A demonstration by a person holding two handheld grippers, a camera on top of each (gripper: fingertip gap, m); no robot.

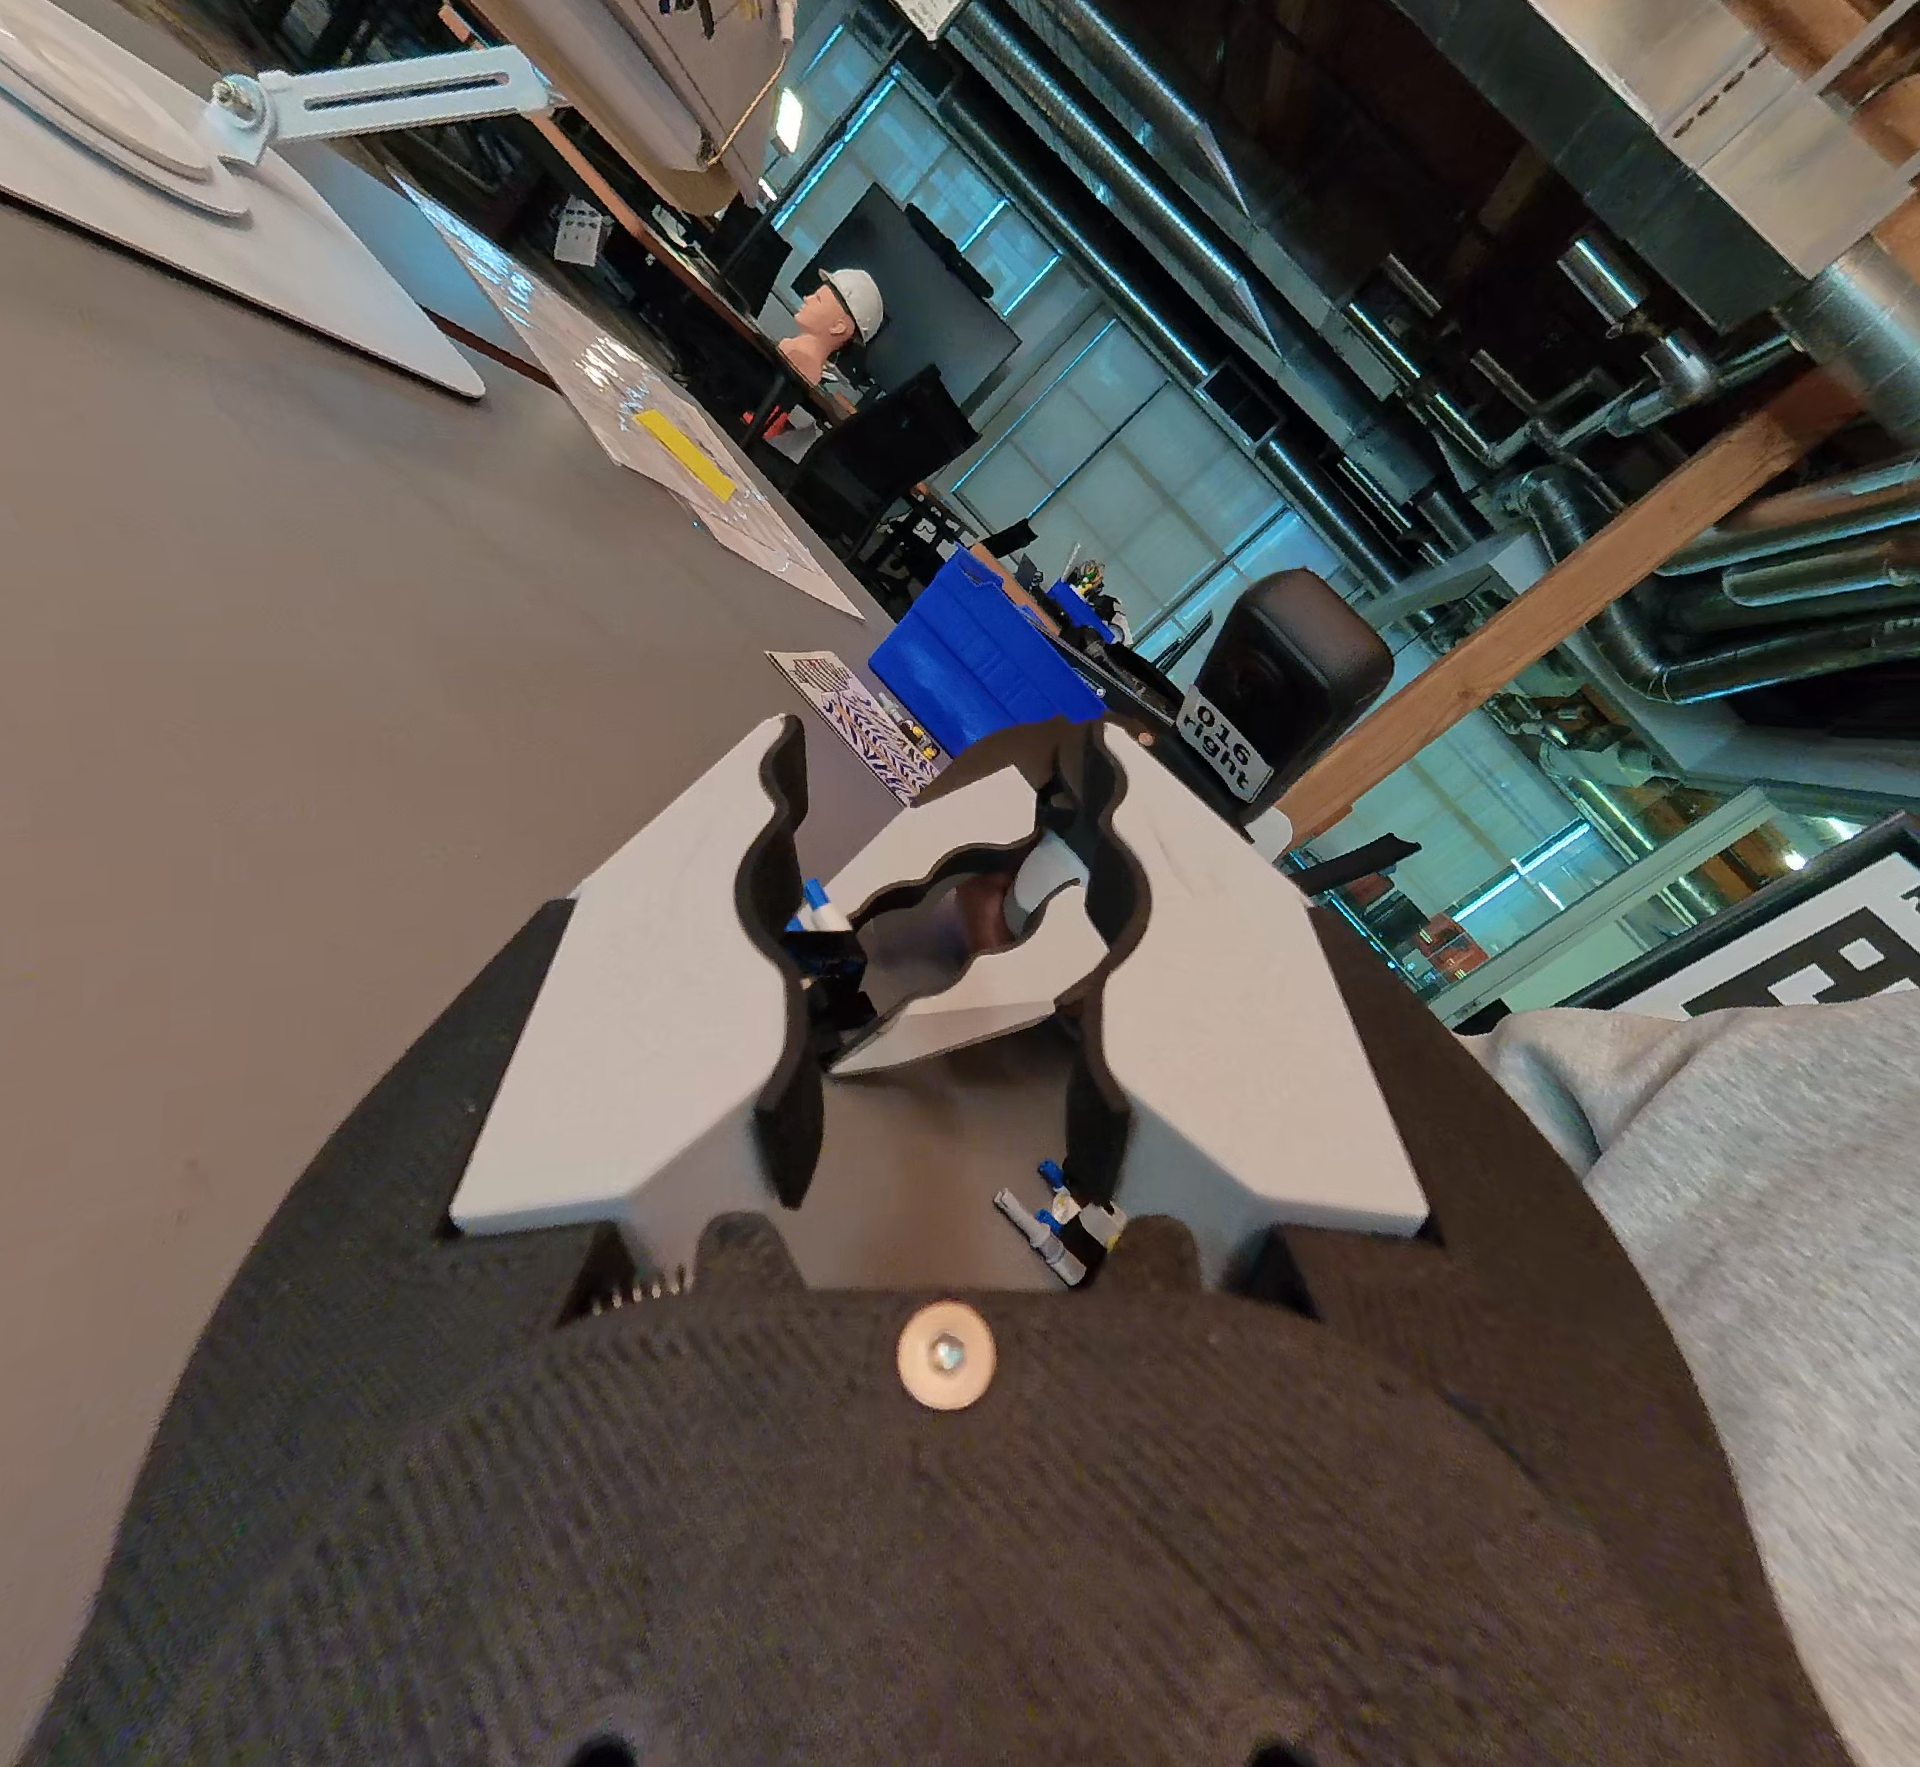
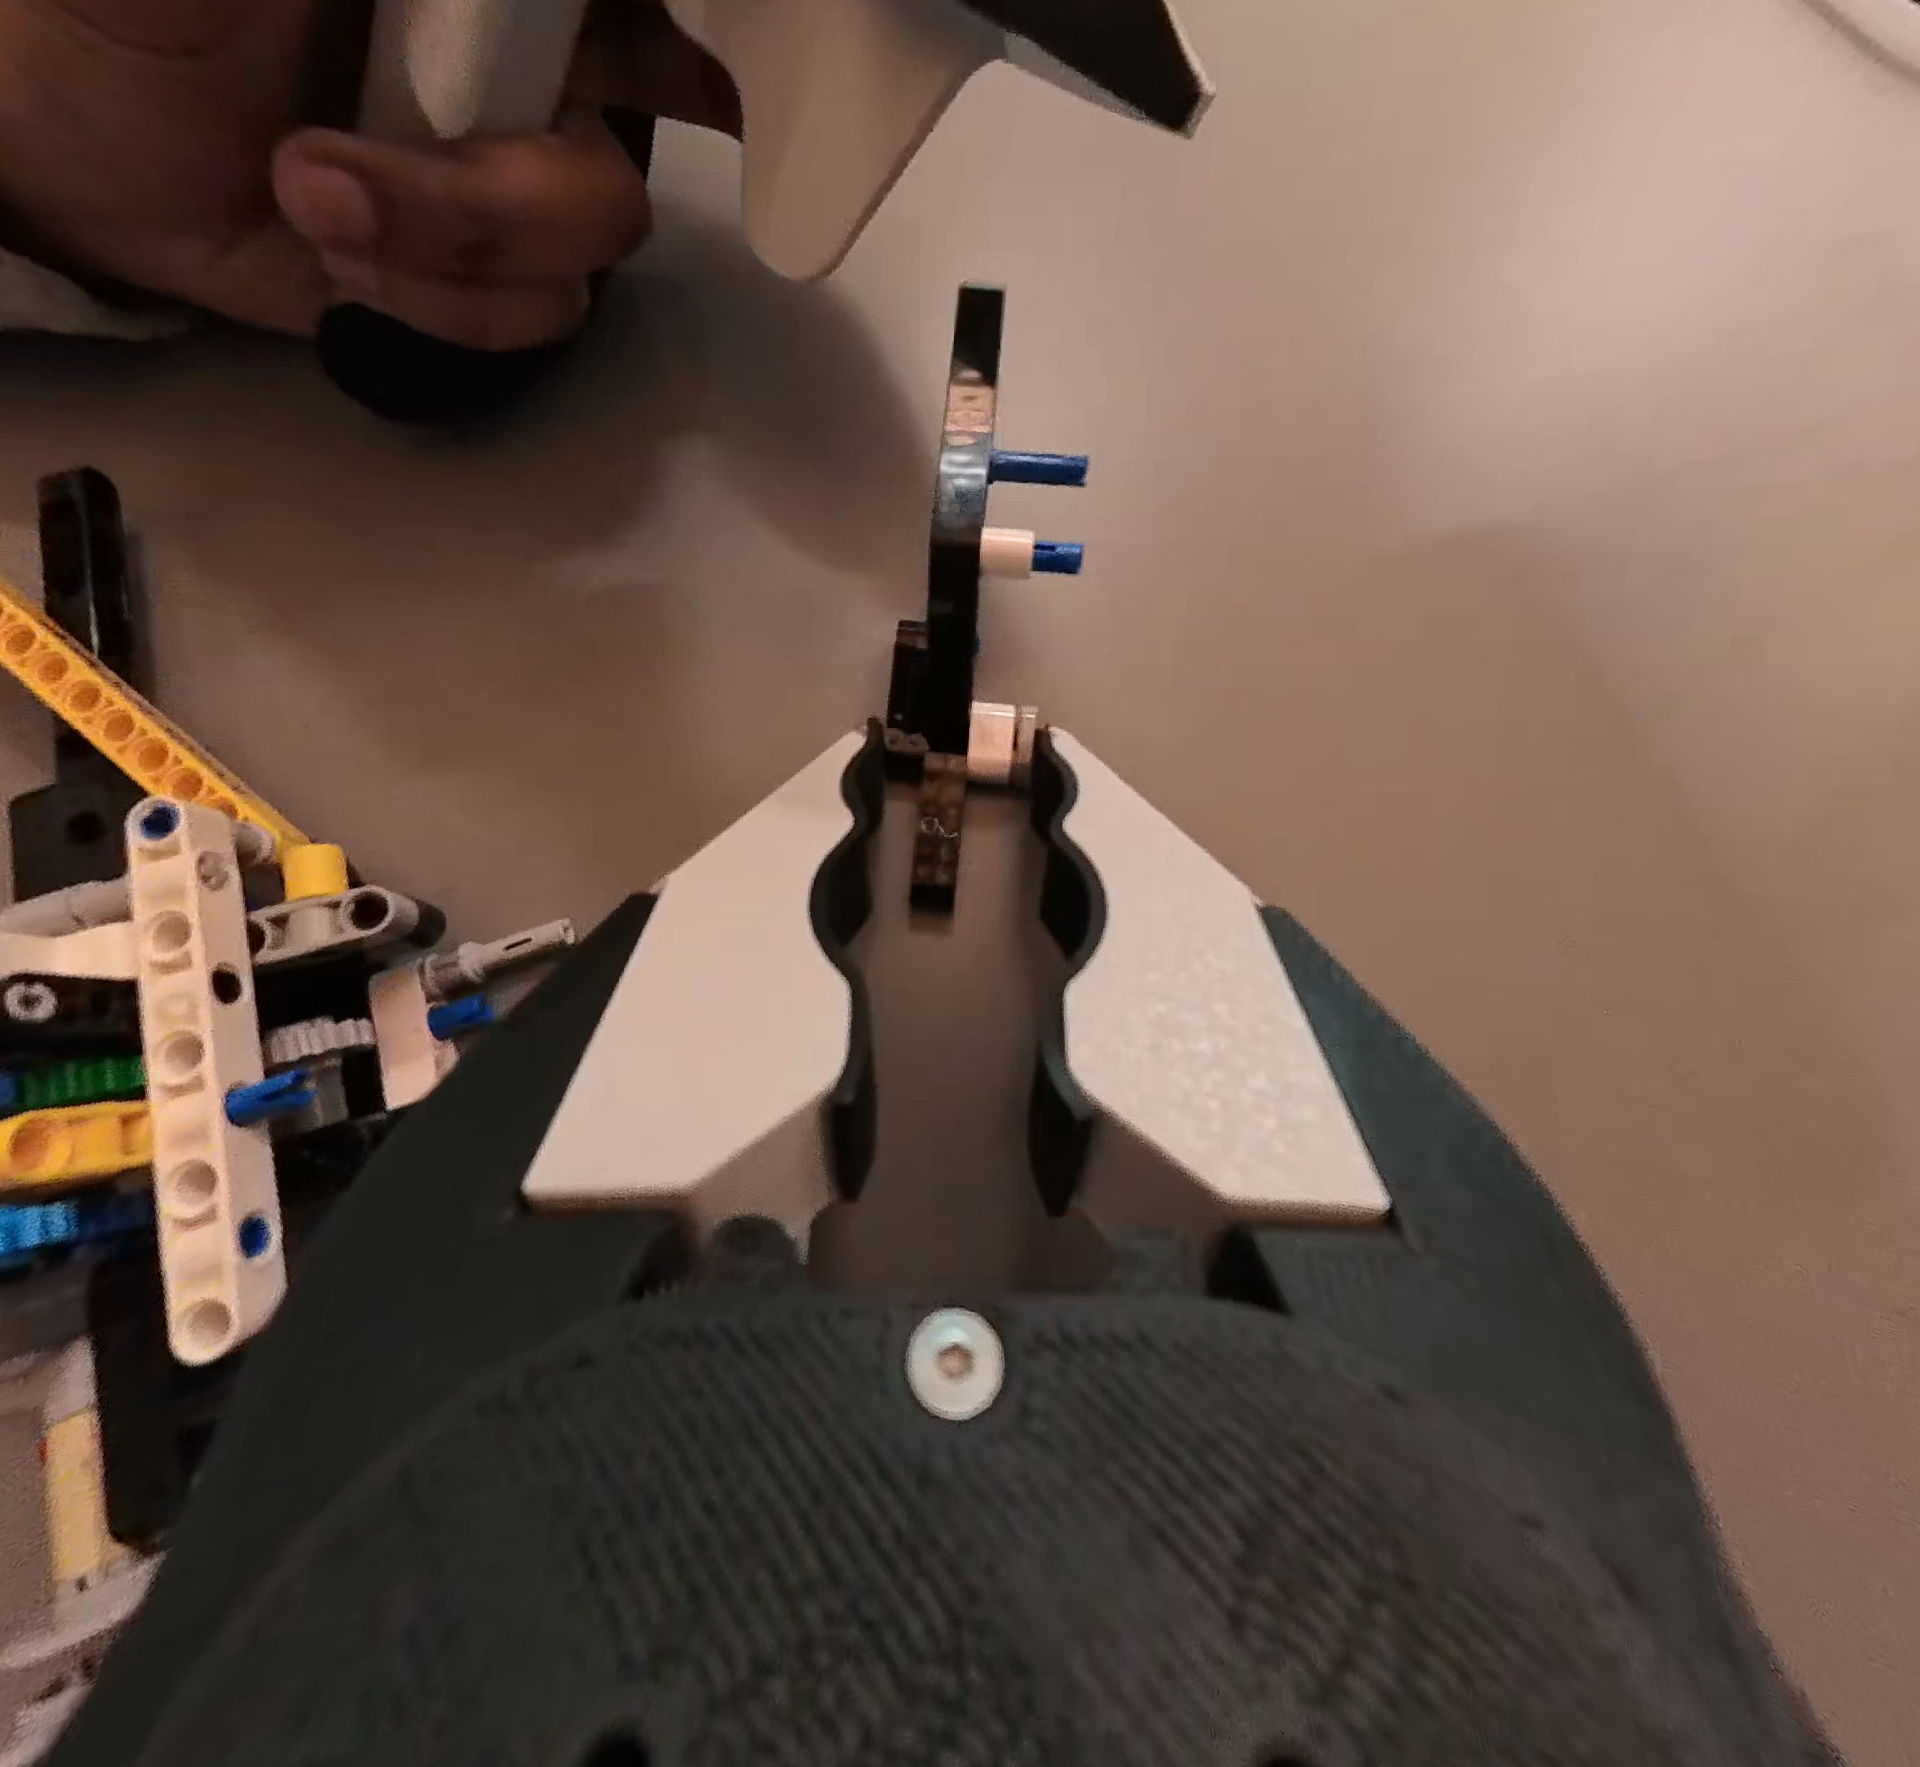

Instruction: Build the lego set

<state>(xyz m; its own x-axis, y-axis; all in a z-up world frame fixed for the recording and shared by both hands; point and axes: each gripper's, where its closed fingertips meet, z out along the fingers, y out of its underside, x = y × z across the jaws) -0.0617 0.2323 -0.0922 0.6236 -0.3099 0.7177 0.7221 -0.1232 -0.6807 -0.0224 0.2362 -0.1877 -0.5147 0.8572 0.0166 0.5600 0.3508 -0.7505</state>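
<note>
R gripper (image 2: 956, 741), grey fingers w/ wavy black pads, is nearly closed at the tips, pinching a slim black lego beam assembly (image 2: 961, 554) by its near end. The beam sticks out far past the tips, above the plain grey tabletop (image 2: 1455, 678). Two blue pins (image 2: 1039, 468) and a white bushing (image 2: 1006, 554) poke out of its right side; a white/tan connector piece (image 2: 997, 732) sits right at the right fingertip.

L gripper (image 1: 945, 772) is wide open w/ nothing clamped. Between its fingers, farther off, the other gripper shows, holding the black and blue part (image 1: 826, 938) next to the L gripper's left pad; touching or not, cannot tell. Some small white, blue and black lego bits (image 1: 1065, 1218) show low between the L fingers, near the right one.

In the R wrist view, far left: a hand (image 2: 312, 107) grips the white handle of the L gripper, blurry. Near left: partly built lego model (image 2: 166, 1021), yellow, white, black beams w/ green and blue gears, resting on the table.

L wrist view background: blue plastic bin (image 1: 977, 657), clear plastic bag w/ yellow strip (image 1: 665, 439), white monitor arm (image 1: 395, 96), grey sleeve (image 1: 1766, 1302) at right edge.
</note>
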